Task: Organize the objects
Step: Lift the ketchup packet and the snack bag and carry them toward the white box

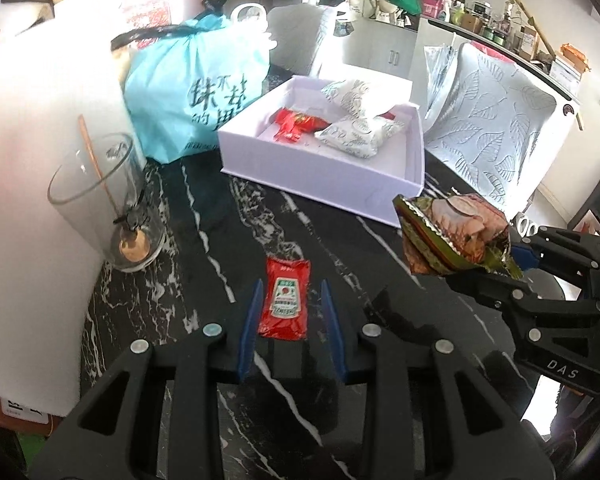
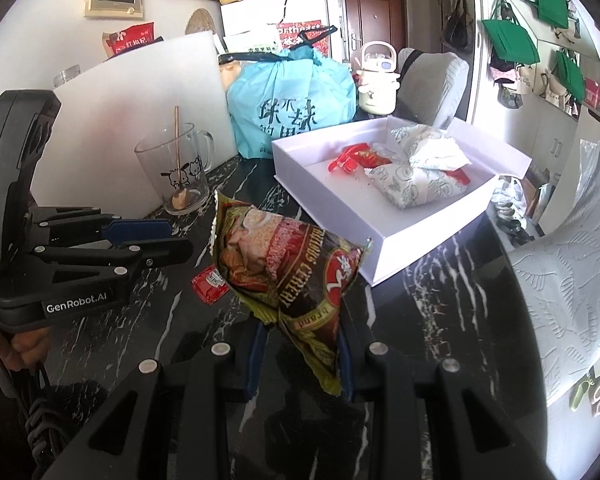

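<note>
The right tool is clenched on a brown and green cereal packet, gripping its lower corner and holding it lifted above the dark marbled surface, near the white box. In the left wrist view the same packet hangs at the right, just in front of the near right corner of the box.

The left tool is released, its blue fingers spread on either side of a red ketchup sachet that lies flat on the surface; the fingers do not touch it.

Inside the box lie two white leaf-patterned pouches and a red wrapper. On the far left stands a glass mug with a wooden stick in it, and behind the box sits a tied blue plastic bag. A white embossed sheet stands to the right of the box.
</note>
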Demonstrator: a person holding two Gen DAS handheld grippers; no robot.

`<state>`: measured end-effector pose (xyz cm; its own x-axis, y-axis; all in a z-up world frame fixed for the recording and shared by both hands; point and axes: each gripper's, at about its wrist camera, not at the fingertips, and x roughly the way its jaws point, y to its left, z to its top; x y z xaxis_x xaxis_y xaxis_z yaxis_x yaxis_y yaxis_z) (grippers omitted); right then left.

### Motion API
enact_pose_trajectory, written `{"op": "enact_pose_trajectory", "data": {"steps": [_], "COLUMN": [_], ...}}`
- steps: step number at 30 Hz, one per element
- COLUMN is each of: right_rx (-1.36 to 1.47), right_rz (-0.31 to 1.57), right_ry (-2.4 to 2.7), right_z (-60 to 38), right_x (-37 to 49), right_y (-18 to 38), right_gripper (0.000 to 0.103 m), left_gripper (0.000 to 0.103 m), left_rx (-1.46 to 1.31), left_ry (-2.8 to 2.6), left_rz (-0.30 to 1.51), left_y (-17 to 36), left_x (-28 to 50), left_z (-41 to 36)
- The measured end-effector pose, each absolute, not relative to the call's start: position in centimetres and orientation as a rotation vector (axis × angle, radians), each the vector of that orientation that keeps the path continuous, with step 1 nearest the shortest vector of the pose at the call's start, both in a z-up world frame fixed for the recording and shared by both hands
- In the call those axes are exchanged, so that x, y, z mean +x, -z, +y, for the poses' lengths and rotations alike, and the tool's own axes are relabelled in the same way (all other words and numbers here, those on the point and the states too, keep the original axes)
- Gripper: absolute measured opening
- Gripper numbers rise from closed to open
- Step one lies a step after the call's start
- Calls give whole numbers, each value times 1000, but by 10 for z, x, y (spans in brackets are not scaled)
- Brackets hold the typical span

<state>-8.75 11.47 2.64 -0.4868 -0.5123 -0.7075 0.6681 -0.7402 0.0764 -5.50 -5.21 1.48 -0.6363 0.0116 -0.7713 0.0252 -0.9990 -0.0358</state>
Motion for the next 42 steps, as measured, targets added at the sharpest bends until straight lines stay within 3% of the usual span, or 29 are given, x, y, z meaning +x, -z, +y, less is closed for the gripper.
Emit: {"op": "enact_pose_trajectory", "data": {"steps": [10, 16, 26, 39, 42], "right_rx": [953, 1006, 1121, 1160, 1159], "right_rz": [262, 246, 262, 296, 297], "right_ry": [2267, 2246, 2177, 2181, 2175], "right_z": [142, 143, 113, 109, 107], "right_x": [-85, -89, -103, -122, -124], "right_y": [-35, -14, 33, 40, 41], "right_gripper": [31, 31, 31, 31, 32], "left_gripper": [29, 30, 48, 47, 41], "left_rx": [1337, 1385, 1415, 1527, 1525], "left_ry": [2905, 2829, 2703, 2727, 2734], "left_rz": [-2, 75, 108, 130, 78], "left_y": [-28, -6, 33, 52, 52], "left_x": [-63, -69, -72, -104, -105], "left_z": [-21, -32, -65, -65, -61]}}
